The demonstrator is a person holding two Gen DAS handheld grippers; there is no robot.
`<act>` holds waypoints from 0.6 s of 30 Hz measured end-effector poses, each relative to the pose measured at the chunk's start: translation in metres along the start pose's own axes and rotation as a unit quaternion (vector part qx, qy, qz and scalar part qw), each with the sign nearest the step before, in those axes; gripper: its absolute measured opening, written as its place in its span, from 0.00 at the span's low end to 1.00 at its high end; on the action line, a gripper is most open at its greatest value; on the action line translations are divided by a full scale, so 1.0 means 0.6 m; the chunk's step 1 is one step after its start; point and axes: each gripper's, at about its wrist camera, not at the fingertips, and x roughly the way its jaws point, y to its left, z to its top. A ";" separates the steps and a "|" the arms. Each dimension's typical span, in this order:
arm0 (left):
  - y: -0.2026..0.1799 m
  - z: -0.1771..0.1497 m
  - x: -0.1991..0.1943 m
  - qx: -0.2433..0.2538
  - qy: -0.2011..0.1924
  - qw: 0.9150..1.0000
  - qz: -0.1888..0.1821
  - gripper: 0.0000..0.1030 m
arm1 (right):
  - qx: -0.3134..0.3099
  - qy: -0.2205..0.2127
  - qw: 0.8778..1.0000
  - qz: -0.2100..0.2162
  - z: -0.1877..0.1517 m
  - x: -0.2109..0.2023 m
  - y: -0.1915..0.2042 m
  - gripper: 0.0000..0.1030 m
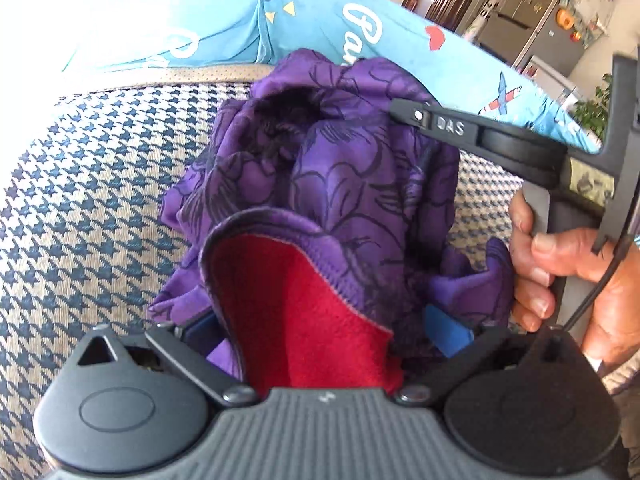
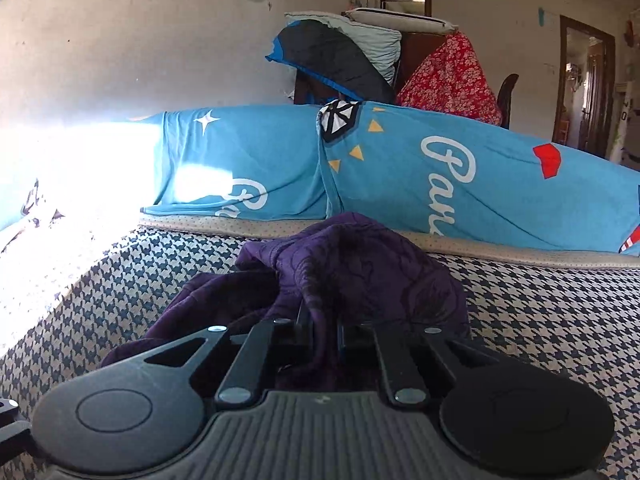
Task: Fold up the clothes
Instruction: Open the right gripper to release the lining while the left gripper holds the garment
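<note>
The purple garment [image 1: 340,184] lies bunched in a heap on the houndstooth-covered bed [image 1: 88,184], its red fleece lining [image 1: 304,312] turned outward near the left gripper [image 1: 320,332], whose fingers stand spread around that edge without pinching it. The right gripper [image 2: 320,320] has its fingers drawn together on a ridge of the cloth. It looks soft, limp and light; hems or seams should give the surest hold.

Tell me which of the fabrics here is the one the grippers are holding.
The purple floral garment with red lining, bunched on the houndstooth cover; the blue printed sheet lies untouched behind.
</note>
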 end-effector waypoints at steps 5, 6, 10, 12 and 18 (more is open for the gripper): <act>0.022 0.015 -0.022 -0.027 -0.050 0.998 -0.039 1.00 | 0.036 -0.024 0.998 -0.042 0.002 -0.050 -0.067 0.08; 0.025 0.018 -0.027 -0.032 -0.060 0.996 -0.049 1.00 | 0.041 -0.025 0.998 -0.051 0.000 -0.057 -0.079 0.08; 0.038 0.029 -0.037 -0.051 -0.097 0.991 -0.074 1.00 | 0.052 -0.012 0.995 -0.085 -0.015 -0.082 -0.127 0.08; 0.044 0.041 -0.032 -0.064 -0.111 0.989 -0.070 1.00 | 0.056 -0.001 0.994 -0.094 -0.025 -0.091 -0.146 0.08; 0.069 0.057 -0.023 -0.099 -0.127 0.987 -0.030 1.00 | 0.089 0.075 0.986 -0.117 -0.064 -0.096 -0.205 0.06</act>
